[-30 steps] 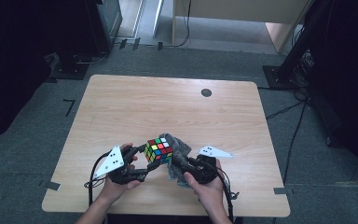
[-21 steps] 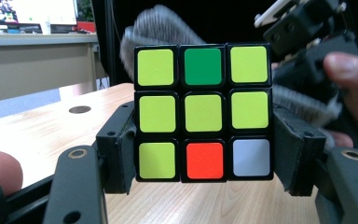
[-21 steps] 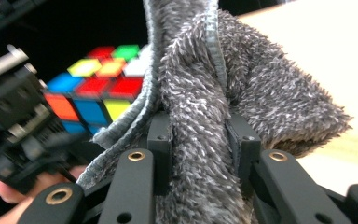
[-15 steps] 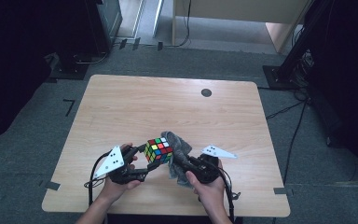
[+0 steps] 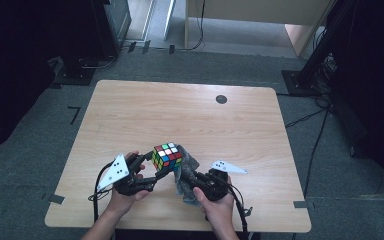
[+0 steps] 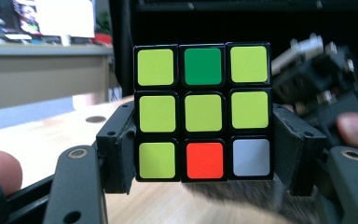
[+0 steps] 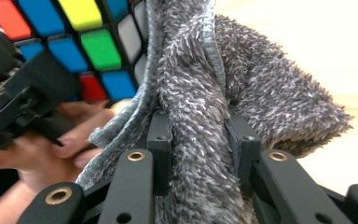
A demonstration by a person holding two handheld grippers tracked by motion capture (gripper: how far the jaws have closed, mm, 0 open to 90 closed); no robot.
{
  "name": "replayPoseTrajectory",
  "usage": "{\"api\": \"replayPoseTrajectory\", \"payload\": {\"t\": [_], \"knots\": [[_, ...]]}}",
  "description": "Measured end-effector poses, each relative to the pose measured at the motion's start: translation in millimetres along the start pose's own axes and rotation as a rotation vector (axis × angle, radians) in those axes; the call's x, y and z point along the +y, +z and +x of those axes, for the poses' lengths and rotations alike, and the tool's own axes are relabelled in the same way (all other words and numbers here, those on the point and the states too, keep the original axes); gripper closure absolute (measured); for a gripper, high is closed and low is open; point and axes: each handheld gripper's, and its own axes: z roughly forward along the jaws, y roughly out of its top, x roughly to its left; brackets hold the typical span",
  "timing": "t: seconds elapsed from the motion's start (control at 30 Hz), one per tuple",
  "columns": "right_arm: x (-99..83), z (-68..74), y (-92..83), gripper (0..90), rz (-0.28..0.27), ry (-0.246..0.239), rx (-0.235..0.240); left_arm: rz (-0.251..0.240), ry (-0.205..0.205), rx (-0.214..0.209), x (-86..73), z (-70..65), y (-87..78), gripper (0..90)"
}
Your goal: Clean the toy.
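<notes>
While clamped, cube (image 6: 204, 112) against cloth (image 7: 200, 93)

far tabletop (image 5: 180, 115) open, cube (image 5: 167, 156) and cloth (image 5: 186, 175) crowd near edge

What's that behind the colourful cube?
A fuzzy grey cloth, pinched in the right tongs, lies against the cube, which the left tongs clamp. The cube face under the cloth is covered, so its colours can't be seen.

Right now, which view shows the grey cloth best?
Right gripper view: the grey cloth is bunched between that gripper's pads, its pile sharp, lying against the cube. High view shows a small grey wad beside the cube. Left gripper view gives a blurred strip under the cube.
</notes>
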Motion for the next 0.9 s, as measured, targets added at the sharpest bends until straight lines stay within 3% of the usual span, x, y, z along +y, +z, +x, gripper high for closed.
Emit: {"api": "replayPoseTrajectory", "payload": {"t": [0.07,0.13,0.23,0.3,0.4,0.5,0.57,0.6,0.77,0.83,0.9], "knots": [[-2.0,0.6,1.3,68.7,-0.032,0.058,0.053,-0.019,-0.008,0.007,-0.8,-1.1,0.6,34.7],[-3.1,1.5,2.3,68.8,-0.044,0.087,0.075,-0.032,-0.018,0.015,-1.5,-2.2,1.0,34.7],[-7.2,-0.3,5.8,68.9,-0.036,0.154,0.124,-0.041,-0.034,0.014,-3.8,-3.2,3.4,34.7],[-9.6,-1.1,8.2,69.1,-0.029,0.186,0.147,-0.033,-0.020,0.013,-5.3,-5.1,5.2,34.7],[-13.3,1.3,12.7,69.1,-0.006,0.201,0.185,-0.022,-0.007,0.007,-7.3,-7.8,8.6,34.6],[-16.5,8.8,17.8,69.0,0.028,0.144,0.216,-0.005,0.008,0.005,-8.4,-9.8,10.5,34.6],[-17.4,13.7,19.1,69.0,0.035,0.066,0.166,-0.010,0.006,0.010,-7.4,-8.5,8.8,34.6],[-16.8,13.6,18.2,69.0,0.029,0.055,0.149,-0.017,0.000,0.014,-6.1,-6.6,7.0,34.6],[-10.3,2.3,4.5,69.3,-0.066,0.109,0.074,-0.047,-0.040,0.032,-2.2,1.2,0.8,34.6],[-9.8,3.6,3.6,69.4,-0.083,0.106,0.098,-0.045,-0.040,0.029,-3.4,0.5,2.2,34.7],[-11.1,8.7,7.1,69.4,-0.063,0.085,0.127,-0.038,-0.037,0.022,-4.5,-0.8,3.7,34.6]]}}
